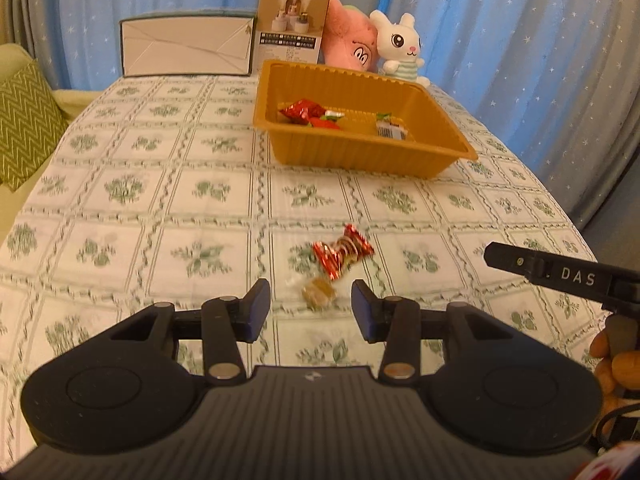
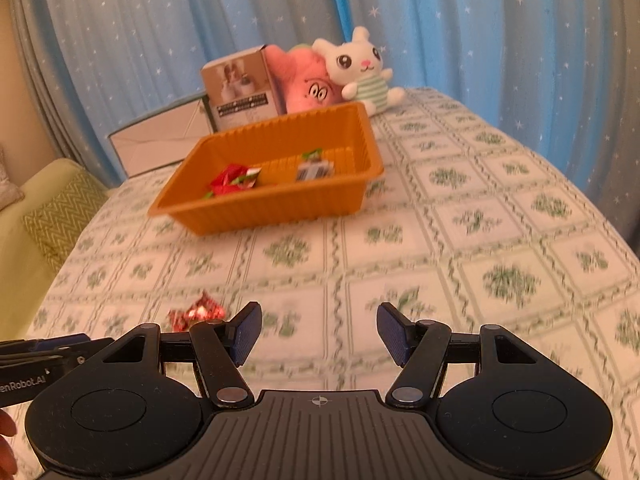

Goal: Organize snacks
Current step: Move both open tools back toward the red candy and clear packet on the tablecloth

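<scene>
Left tool [image 1: 311, 306], fingers spread, brackets the brown candy [image 1: 318, 292] before the tray [image 1: 362, 164]; neighbouring red candy [image 1: 342, 251] risks being nudged.

ribbed glossy plastic tray [image 1: 362, 156]; shiny foil candy wrapper [image 1: 343, 251]; matt printed cloth tablecloth [image 1: 160, 208]; fuzzy plush rabbit [image 1: 401, 48].

1. Bare tablecloth lies open between the left claw [image 1: 311, 306] and the orange tray [image 1: 362, 160].
2. Two candies, red [image 1: 342, 251] and amber [image 1: 318, 293], sit just ahead.
3. Boxes [image 1: 188, 46] and plush toys [image 1: 402, 46] block the counter's far edge.
</scene>
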`<state>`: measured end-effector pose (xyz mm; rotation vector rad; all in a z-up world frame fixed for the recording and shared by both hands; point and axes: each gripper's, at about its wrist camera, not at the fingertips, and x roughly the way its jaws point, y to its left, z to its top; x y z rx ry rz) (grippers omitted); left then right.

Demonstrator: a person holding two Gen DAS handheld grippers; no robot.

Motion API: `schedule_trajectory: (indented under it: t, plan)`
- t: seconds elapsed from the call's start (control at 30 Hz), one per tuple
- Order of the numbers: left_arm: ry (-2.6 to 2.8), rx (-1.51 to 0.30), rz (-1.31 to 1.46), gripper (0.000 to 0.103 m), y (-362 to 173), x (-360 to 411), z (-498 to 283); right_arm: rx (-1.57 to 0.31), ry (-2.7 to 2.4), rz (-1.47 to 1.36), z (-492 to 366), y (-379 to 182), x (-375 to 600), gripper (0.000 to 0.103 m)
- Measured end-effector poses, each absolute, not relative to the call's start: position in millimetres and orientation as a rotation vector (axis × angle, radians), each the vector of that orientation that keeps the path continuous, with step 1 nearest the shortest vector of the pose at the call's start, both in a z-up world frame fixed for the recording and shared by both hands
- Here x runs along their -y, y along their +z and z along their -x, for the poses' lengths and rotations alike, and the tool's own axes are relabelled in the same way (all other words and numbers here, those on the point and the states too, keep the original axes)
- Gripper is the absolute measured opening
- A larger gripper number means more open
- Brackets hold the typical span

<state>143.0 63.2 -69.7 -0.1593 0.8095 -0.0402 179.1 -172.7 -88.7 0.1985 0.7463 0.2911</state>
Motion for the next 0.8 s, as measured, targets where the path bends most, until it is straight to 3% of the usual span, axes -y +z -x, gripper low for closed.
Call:
schedule_trajectory:
  t: [0.8]
  plan:
    - [-0.007, -0.839, 0.27, 0.039, -103.4, -51.6, -158.1, -0.811, 0.291, -0.192, -163.3, -107.3, 168.2, 0.064]
